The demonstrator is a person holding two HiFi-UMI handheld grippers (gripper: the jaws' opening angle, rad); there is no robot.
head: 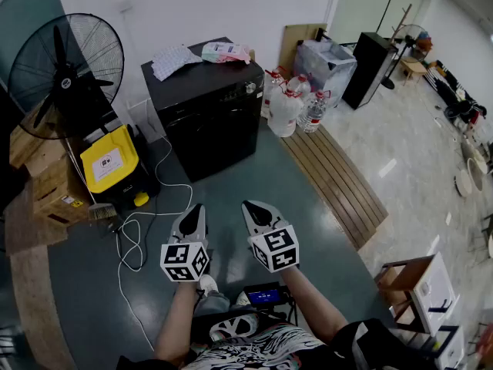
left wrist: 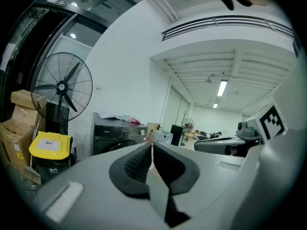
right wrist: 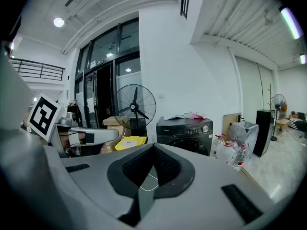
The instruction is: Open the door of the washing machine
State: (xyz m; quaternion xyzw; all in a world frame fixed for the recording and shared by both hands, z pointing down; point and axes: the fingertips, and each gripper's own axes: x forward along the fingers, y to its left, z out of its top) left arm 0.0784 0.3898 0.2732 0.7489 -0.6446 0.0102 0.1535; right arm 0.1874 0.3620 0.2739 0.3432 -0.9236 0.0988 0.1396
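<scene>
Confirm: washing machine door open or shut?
Shut. The door lies flush in the washing machine front; nothing swings out.

all three views face the washing machine.

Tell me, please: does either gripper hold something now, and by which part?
Nothing is held. The left gripper and the right gripper are both shut with nothing between their jaws, and both are apart from the washing machine.

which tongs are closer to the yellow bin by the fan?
Left. The left tongs are to the right of the yellow bin, across bare floor; the right tongs are beyond them, farther right.
</scene>
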